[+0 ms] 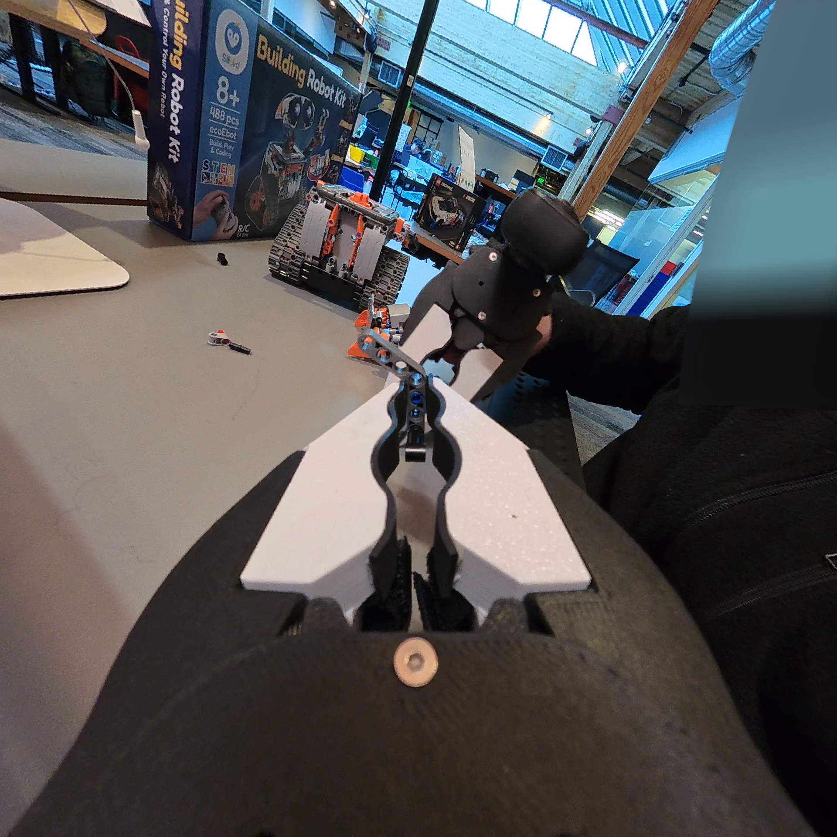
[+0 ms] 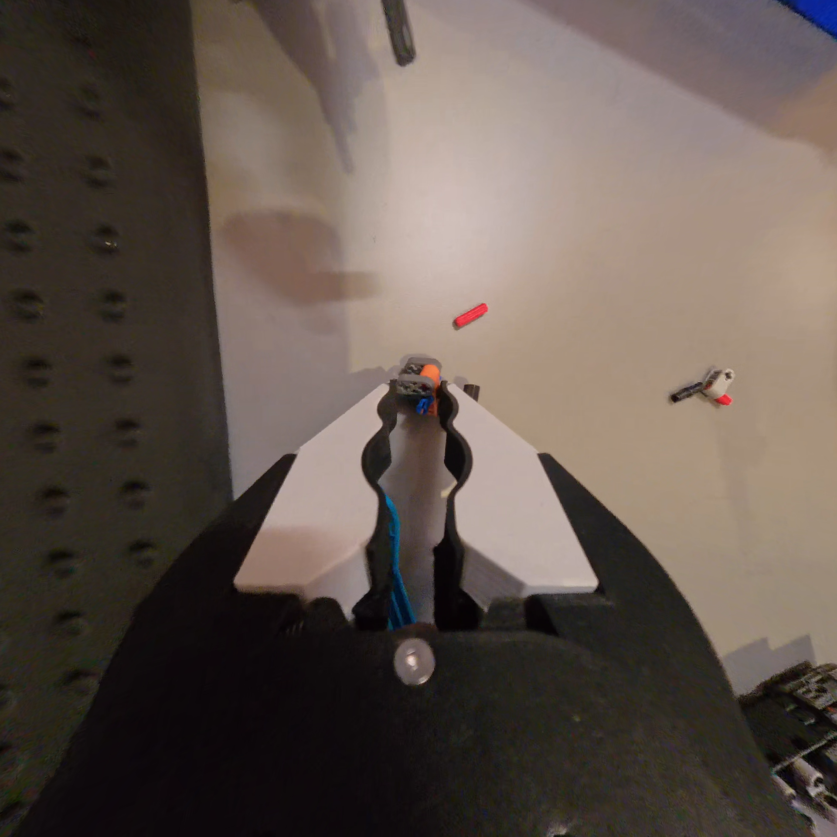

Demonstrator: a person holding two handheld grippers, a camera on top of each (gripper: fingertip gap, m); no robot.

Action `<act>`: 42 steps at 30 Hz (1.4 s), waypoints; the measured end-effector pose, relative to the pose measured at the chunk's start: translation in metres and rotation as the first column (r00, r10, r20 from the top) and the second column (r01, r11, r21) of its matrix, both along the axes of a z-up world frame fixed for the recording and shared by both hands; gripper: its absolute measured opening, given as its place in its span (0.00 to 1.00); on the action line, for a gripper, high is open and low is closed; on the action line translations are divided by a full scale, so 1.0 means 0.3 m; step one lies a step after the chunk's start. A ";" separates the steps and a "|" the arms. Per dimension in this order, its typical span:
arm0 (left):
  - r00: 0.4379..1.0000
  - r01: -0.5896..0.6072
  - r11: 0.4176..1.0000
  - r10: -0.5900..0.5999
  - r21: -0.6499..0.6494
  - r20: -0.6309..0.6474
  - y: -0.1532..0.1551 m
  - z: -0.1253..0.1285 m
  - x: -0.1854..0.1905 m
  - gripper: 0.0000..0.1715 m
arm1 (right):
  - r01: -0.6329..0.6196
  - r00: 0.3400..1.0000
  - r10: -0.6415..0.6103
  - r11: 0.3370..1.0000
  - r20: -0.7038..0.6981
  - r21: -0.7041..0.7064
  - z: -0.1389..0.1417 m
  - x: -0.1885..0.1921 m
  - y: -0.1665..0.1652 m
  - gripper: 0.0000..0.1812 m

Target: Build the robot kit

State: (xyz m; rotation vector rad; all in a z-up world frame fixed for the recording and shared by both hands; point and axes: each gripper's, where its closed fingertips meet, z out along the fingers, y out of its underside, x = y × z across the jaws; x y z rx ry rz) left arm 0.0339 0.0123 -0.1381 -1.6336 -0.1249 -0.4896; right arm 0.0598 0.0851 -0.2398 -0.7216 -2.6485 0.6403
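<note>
My left gripper (image 1: 416, 385) is shut on a black pinned beam with blue pins (image 1: 414, 407). A grey angled beam (image 1: 385, 351) joined to it sticks out up and to the left. My right gripper (image 2: 419, 394) is shut on a small orange and grey brick assembly (image 2: 421, 380) with a blue pin, just above the grey table (image 2: 589, 226). In the left wrist view the right gripper (image 1: 410, 337) reaches in from the right, and its tips meet the orange assembly (image 1: 378, 319) right by the grey beam's end.
A tracked brick robot (image 1: 339, 244) and a blue kit box (image 1: 235, 117) stand behind. A white, red and black piece (image 1: 226, 342) (image 2: 706, 385), a red pin (image 2: 471, 315), a black pin (image 1: 222, 259) and a black axle (image 2: 398, 31) lie loose. A black perforated plate (image 2: 90, 317) borders the table; a white board (image 1: 45, 253) lies left.
</note>
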 end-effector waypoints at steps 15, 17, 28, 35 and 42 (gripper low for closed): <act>0.992 0.104 0.994 -0.106 0.039 0.067 0.061 0.028 0.067 0.03 | -0.324 0.839 0.185 0.926 -0.511 -0.196 0.332 -0.014 -0.024 0.09; 0.990 0.116 0.992 -0.120 0.047 0.074 0.069 0.038 0.073 0.04 | -0.349 0.804 0.213 0.925 -0.555 -0.151 0.355 -0.011 -0.022 0.08; 0.982 0.171 0.984 -0.174 0.047 0.070 0.112 0.080 0.098 0.04 | -0.391 0.723 0.261 0.918 -0.640 -0.068 0.396 -0.008 -0.032 0.09; 0.976 0.197 0.978 -0.202 0.064 0.085 0.129 0.107 0.092 0.03 | -0.407 0.742 0.193 0.891 -0.642 -0.203 0.427 -0.002 -0.024 0.09; 0.968 0.233 0.970 -0.238 0.068 0.084 0.162 0.130 0.099 0.03 | -0.414 0.834 0.084 0.749 -0.545 -0.518 0.486 0.009 -0.005 0.09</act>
